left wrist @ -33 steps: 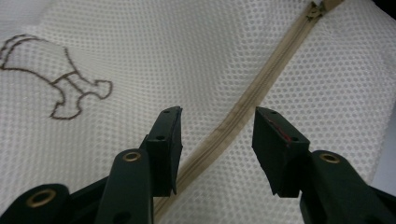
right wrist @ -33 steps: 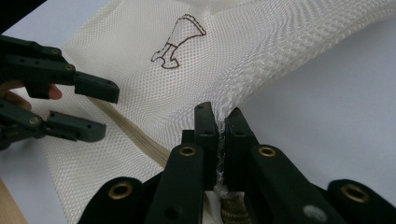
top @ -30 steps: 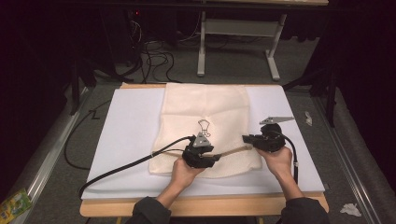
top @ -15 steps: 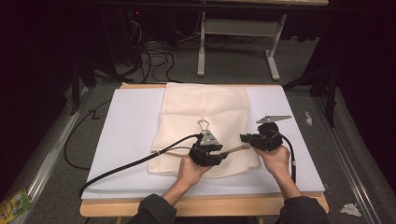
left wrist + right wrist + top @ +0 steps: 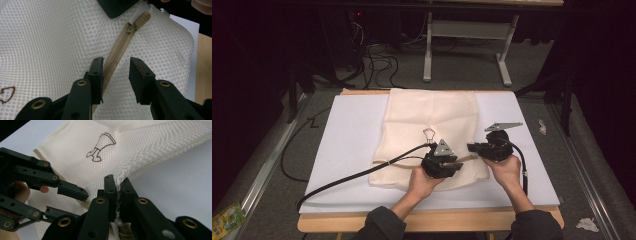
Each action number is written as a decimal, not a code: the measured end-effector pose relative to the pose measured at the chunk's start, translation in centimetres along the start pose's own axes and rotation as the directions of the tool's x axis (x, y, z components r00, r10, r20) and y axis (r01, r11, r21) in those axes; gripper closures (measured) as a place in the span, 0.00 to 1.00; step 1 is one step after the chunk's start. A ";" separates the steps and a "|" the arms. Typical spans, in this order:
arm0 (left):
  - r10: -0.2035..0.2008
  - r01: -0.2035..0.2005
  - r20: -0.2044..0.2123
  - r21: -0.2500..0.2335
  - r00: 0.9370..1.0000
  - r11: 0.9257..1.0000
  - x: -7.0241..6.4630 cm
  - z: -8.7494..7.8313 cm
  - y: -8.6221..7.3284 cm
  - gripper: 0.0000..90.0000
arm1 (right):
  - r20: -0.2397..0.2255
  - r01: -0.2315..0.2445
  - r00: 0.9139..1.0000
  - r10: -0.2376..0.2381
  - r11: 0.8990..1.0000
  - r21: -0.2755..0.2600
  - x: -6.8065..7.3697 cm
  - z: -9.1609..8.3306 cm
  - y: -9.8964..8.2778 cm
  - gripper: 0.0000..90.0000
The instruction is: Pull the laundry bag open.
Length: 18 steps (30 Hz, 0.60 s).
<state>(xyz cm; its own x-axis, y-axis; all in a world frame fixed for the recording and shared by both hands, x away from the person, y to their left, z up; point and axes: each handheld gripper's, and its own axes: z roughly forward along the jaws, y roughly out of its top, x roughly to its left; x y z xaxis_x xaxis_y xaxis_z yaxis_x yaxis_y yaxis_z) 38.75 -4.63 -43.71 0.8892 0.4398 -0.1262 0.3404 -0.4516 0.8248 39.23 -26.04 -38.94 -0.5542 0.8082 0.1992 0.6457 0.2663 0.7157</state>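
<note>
A cream mesh bag (image 5: 432, 112) lies flat on the white board (image 5: 347, 145). Its tan zipper (image 5: 117, 50) runs along the near edge and ends at the pull (image 5: 142, 18). My left gripper (image 5: 116, 72) hovers over the zipper with the tape between its jaws. The jaws have just been closing, but the pads stand apart and do not press, so it is open. In the high view the left gripper (image 5: 462, 161) points right, toward my right gripper (image 5: 472, 148). That right gripper (image 5: 118, 186) is shut on the bag's bunched mesh edge by the zipper's end.
A brown stitched emblem (image 5: 100, 146) marks the middle of the bag. The wooden table edge (image 5: 427, 220) runs in front of the board. Black cables (image 5: 357, 175) trail left across the board. Table legs and cords (image 5: 427, 55) stand on the floor beyond.
My left gripper has shifted right, closer to the right gripper, and its jaws stand narrower. The right gripper has kept its hold and place.
</note>
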 end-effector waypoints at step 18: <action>0.002 -0.001 0.017 -0.070 1.000 0.998 -0.6 0.0 0.2 0.75 | -0.015 0.006 1.000 -0.006 1.000 -0.006 0.1 0.1 0.1 0.98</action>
<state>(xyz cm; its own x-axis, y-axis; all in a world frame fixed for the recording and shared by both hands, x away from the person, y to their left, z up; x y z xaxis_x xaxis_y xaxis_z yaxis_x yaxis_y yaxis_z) 38.23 -4.99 -43.50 0.8948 0.4260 -0.1335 0.3172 -0.3963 0.8616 39.33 -25.87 -38.93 -0.5661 0.7984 0.2051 0.6391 0.2680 0.7209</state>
